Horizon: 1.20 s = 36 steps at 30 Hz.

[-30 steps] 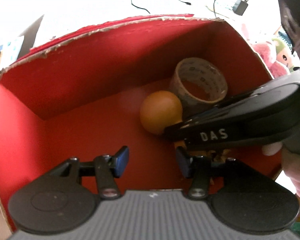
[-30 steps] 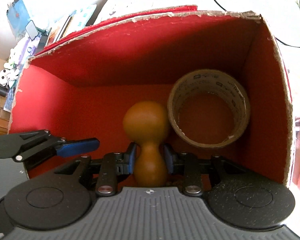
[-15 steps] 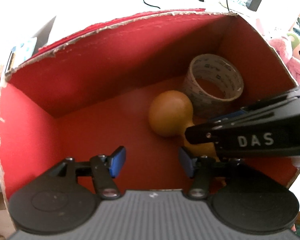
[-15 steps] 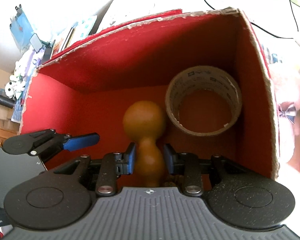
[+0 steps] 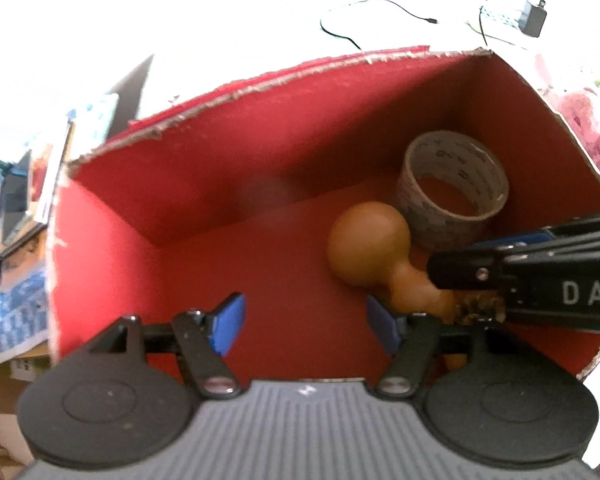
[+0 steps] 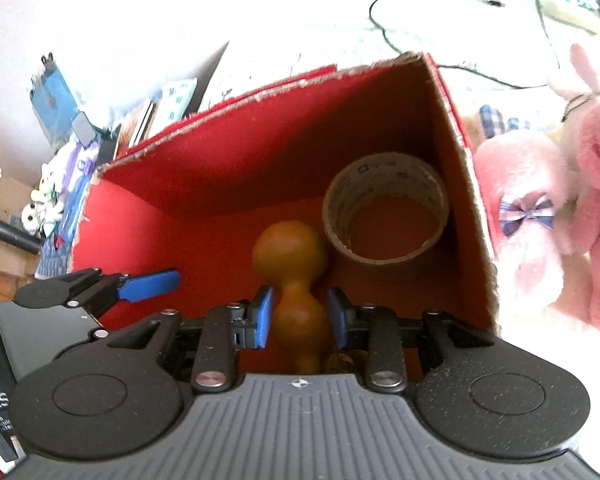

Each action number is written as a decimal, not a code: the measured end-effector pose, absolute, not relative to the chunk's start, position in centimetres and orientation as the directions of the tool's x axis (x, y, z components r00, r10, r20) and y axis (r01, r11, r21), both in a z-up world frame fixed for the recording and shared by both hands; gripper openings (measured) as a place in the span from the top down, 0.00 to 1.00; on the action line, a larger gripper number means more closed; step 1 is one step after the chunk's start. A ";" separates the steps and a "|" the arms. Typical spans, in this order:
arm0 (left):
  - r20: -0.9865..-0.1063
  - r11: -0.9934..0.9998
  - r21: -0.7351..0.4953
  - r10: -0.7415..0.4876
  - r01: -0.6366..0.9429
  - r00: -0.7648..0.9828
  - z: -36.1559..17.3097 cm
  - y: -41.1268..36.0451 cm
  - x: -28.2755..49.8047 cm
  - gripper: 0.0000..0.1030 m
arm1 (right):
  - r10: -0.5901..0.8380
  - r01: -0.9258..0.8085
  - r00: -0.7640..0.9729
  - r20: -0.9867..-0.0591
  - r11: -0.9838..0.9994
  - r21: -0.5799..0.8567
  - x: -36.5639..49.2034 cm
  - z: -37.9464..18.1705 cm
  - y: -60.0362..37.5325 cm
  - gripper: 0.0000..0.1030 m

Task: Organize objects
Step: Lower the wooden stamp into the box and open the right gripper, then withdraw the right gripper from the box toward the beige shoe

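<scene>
- Lying on the floor of the red box (image 6: pixel 204 200), the brown gourd (image 6: pixel 290 256) has its large bulb toward the back wall and its narrow end toward the right gripper (image 6: pixel 300 316).
- Right gripper: the blue fingers (image 6: pixel 263 316) stand spread on either side of the gourd's smaller bulb, a gap visible at each side; released, not clamping.
- Left gripper (image 5: pixel 306 320): fingers wide apart and holding nothing, hovering over the bare red floor at the box's left half.
- In the left wrist view the gourd (image 5: pixel 370 254) lies just right of the left gripper's fingers, with the right gripper (image 5: pixel 452 276) reaching in from the right edge over the gourd's narrow end.
- Roll of tape (image 6: pixel 386 216): standing in the back right corner of the box, touching or just beside the gourd's large bulb; which one cannot be told.
- Outside the box on the right: pink plush toys (image 6: pixel 560 224).
- Behind the box on the white surface (image 6: pixel 300 20): a black cable (image 5: pixel 376 12) and a charger (image 5: pixel 532 20).
</scene>
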State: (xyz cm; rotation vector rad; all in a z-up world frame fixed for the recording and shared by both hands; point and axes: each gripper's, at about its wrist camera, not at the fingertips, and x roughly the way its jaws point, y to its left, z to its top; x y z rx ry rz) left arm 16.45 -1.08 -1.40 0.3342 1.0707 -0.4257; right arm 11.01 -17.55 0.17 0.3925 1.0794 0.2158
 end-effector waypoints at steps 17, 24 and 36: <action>-0.825 0.920 0.180 -0.051 0.348 0.562 3.3 -1.5 12.2 0.24 | 0.297 -0.032 0.640 -0.708 0.931 0.362 7.1 2.9 -18.1 0.64; -0.815 0.943 0.184 -0.012 0.279 0.579 4.7 -1.2 10.1 0.21 | 0.342 -0.085 0.645 -0.684 0.921 0.380 5.1 3.8 -18.8 0.63; -0.798 0.967 0.198 0.065 0.159 0.600 6.0 -1.8 5.6 0.14 | 0.446 -0.192 0.653 -0.612 0.879 0.436 2.2 4.7 -21.0 0.51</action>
